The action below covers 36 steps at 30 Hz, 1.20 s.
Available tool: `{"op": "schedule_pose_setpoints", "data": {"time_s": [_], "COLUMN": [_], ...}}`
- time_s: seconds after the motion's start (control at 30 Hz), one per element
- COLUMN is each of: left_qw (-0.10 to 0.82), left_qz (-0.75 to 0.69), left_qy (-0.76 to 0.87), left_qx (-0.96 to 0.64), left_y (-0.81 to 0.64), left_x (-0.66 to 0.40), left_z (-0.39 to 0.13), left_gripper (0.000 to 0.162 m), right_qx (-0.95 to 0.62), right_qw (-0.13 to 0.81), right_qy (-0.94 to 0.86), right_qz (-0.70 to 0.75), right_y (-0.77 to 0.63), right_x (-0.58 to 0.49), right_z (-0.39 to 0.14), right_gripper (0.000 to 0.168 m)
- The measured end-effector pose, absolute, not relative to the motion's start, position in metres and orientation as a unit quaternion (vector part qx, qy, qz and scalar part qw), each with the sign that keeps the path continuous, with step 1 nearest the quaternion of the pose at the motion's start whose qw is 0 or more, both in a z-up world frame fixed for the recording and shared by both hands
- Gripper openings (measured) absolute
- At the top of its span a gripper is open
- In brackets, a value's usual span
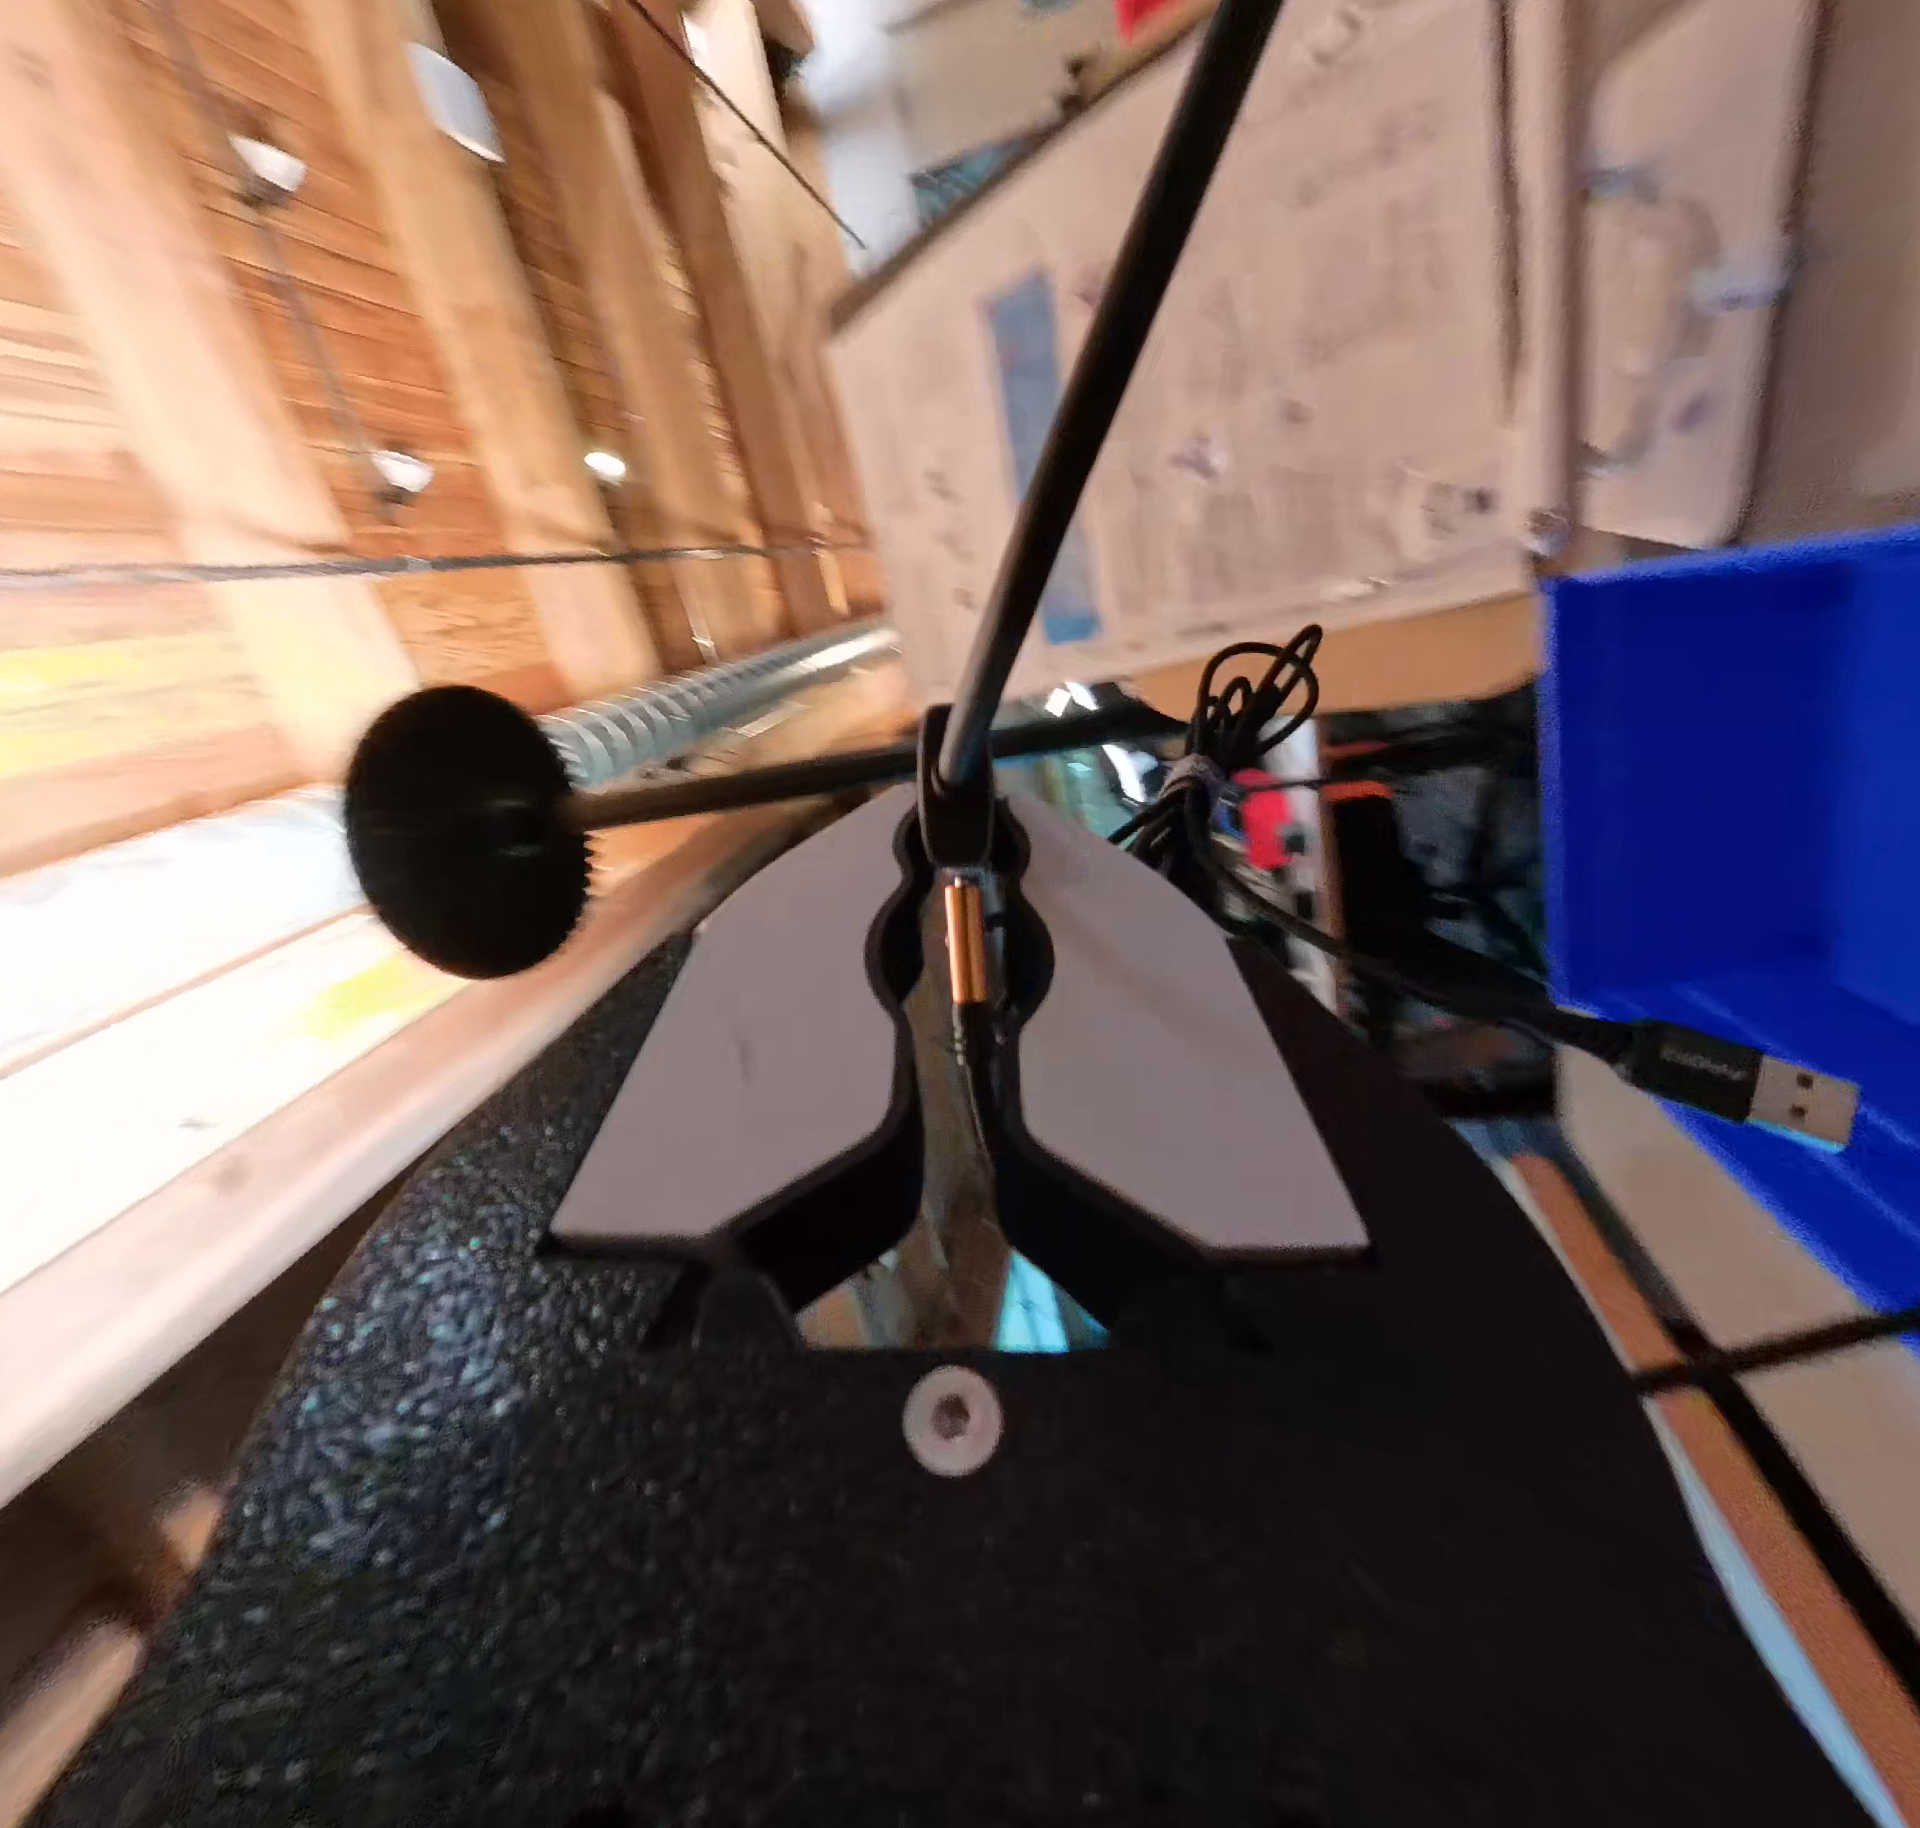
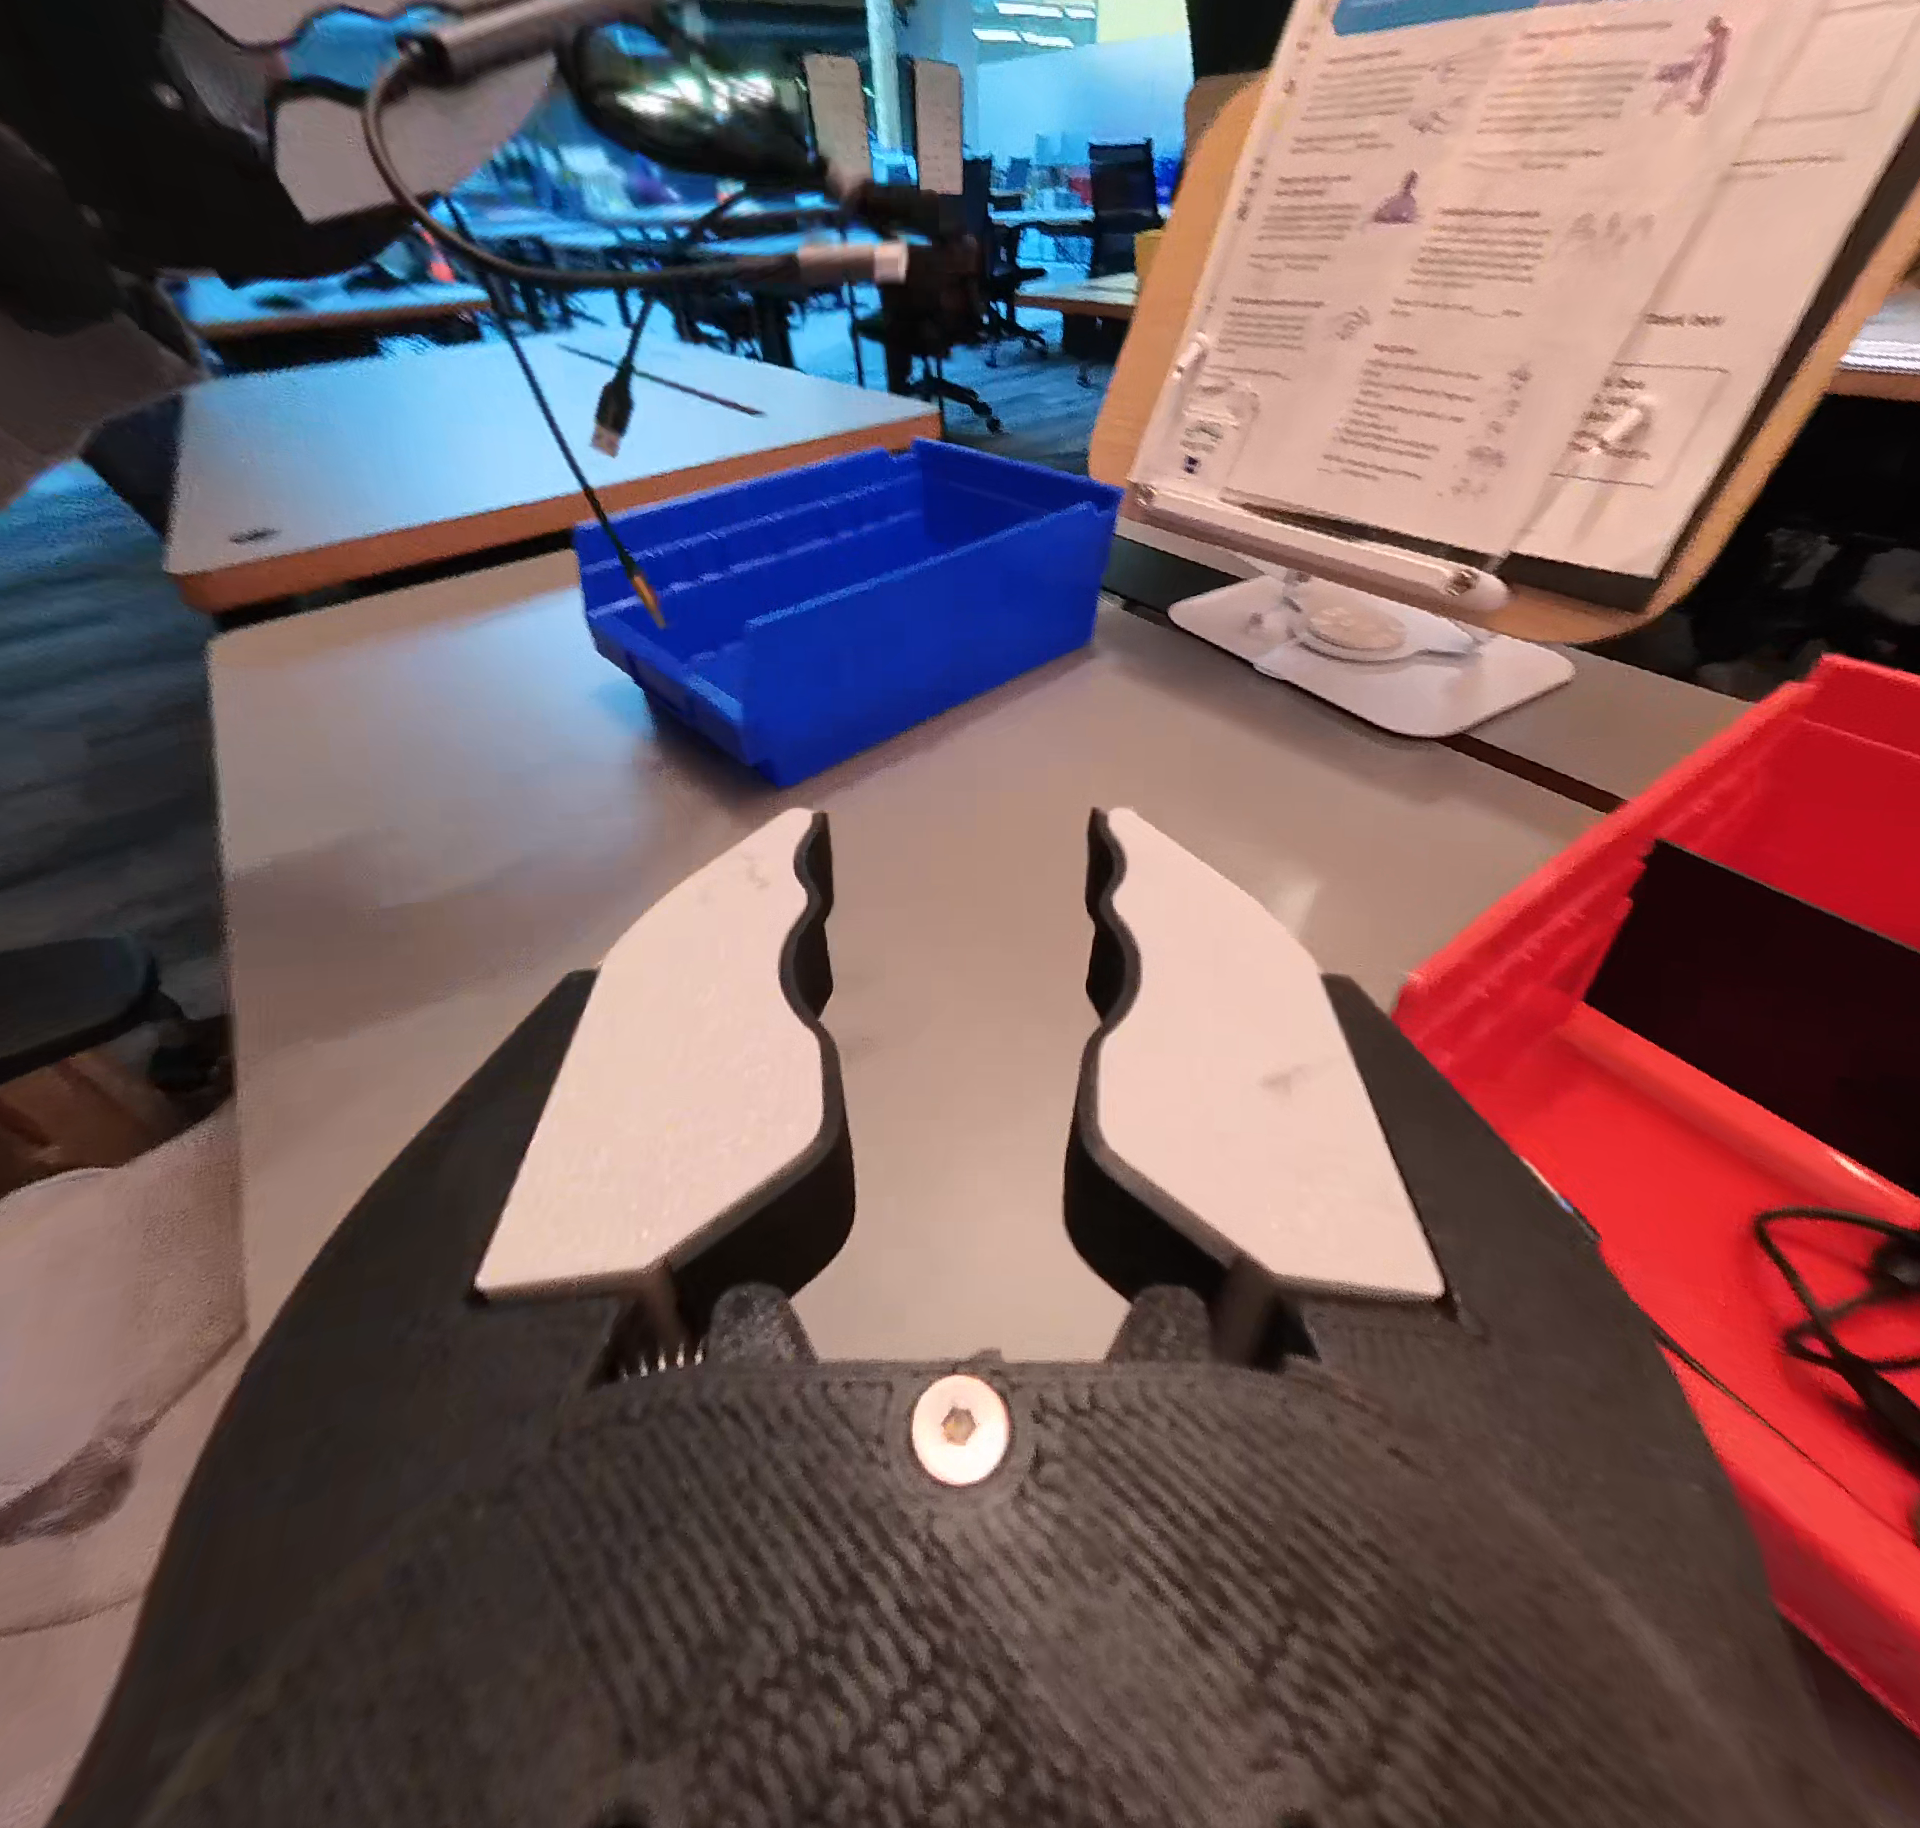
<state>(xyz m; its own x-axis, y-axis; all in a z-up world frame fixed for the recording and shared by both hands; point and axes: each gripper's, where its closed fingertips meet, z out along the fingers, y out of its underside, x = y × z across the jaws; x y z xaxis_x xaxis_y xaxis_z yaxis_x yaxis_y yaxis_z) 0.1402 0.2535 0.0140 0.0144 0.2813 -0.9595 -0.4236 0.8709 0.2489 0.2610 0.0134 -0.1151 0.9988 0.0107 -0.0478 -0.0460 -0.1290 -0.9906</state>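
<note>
A grey tabletop (image 2: pixel 436 791) in an open office carries a blue bin (image 2: pixel 862 594), a red bin (image 2: pixel 1558 1082) with a black cord inside, and a stand of printed sheets (image 2: pixel 1475 251) too blurred to read. The left hand-held gripper (image 1: pixel 961 822), raised and tilted, is clamped on a black cable (image 1: pixel 1101 344) whose USB plug (image 1: pixel 1787 1103) dangles near the blue bin. The right hand-held gripper (image 2: pixel 958 833) hovers over the tabletop with fingers apart, empty.

You are holding the right claw (image 2: pixel 958 833) low over the desk (image 2: pixel 436 802), at lower centre of its frame. A bin (image 2: pixel 862 615) is sitting beyond it at centre. A second bin (image 2: pixel 1621 1082) is lying at right, cables (image 2: pixel 1839 1311) coiled in it. A document stand (image 2: pixel 1382 635) is standing at upper right. The left claw (image 2: pixel 416 53) is hanging at upper left, a cable (image 2: pixel 582 469) dangling from it.
</note>
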Motion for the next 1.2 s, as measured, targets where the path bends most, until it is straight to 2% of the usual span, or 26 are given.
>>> {"op": "schedule_pose_setpoints", "data": {"time_s": [0.1, 0.17, 0.3, 0.43, 0.53, 0.7, 0.73, 0.77, 0.93, 1.1, 1.2], "left_qw": [0.75, 0.752, 0.722, 0.676, 0.65, 0.647, 0.648, 0.651, 0.686, 0.711, 0.64], "left_qz": [0.224, 0.207, 0.169, 0.172, 0.161, 0.136, 0.132, 0.128, 0.122, 0.074, -0.088], "left_qy": [0.623, 0.621, 0.644, 0.643, 0.645, 0.643, 0.647, 0.648, 0.641, 0.696, 0.749], "left_qx": [0.013, 0.07, 0.19, 0.316, 0.367, 0.386, 0.38, 0.373, 0.322, 0.068, -0.149], "left_y": [0.2, 0.162, 0.096, 0.047, 0.023, 0.004, 0.005, 0.008, 0.035, 0.109, 0.132], "left_x": [0.134, 0.133, 0.134, 0.131, 0.129, 0.127, 0.128, 0.13, 0.143, 0.158, 0.151], "left_z": [0.049, 0.051, 0.007, -0.059, -0.093, -0.103, -0.102, -0.101, -0.09, -0.08, -0.106], "left_gripper": [0.01, 0.01, 0.01, 0.01, 0.01, 0.01, 0.01, 0.009, 0.016, 0.04, 0.04], "right_qx": [-0.724, -0.701, -0.658, -0.63, -0.594, -0.557, -0.536, -0.522, -0.469, -0.459, -0.439], "right_qw": [0.688, 0.708, 0.736, 0.701, 0.644, 0.62, 0.626, 0.634, 0.671, 0.736, 0.776], "right_qy": [0.002, -0.005, -0.002, 0.018, 0.015, -0.008, -0.013, -0.012, 0.027, 0.109, 0.124], "right_qz": [0.053, 0.085, 0.162, 0.335, 0.481, 0.552, 0.566, 0.571, 0.574, 0.486, 0.436], "right_y": [0.017, 0.015, 0.006, 0.011, 0.017, 0.026, 0.025, 0.025, 0.034, 0.037, 0.028], "right_x": [0.245, 0.232, 0.218, 0.203, 0.182, 0.158, 0.157, 0.158, 0.172, 0.211, 0.232], "right_z": [-0.098, -0.083, -0.058, -0.072, -0.086, -0.091, -0.087, -0.084, -0.076, -0.079, -0.077], "right_gripper": [0.047, 0.048, 0.05, 0.053, 0.04, 0.032, 0.02, 0.015, 0.011, 0.01, 0.01]}}
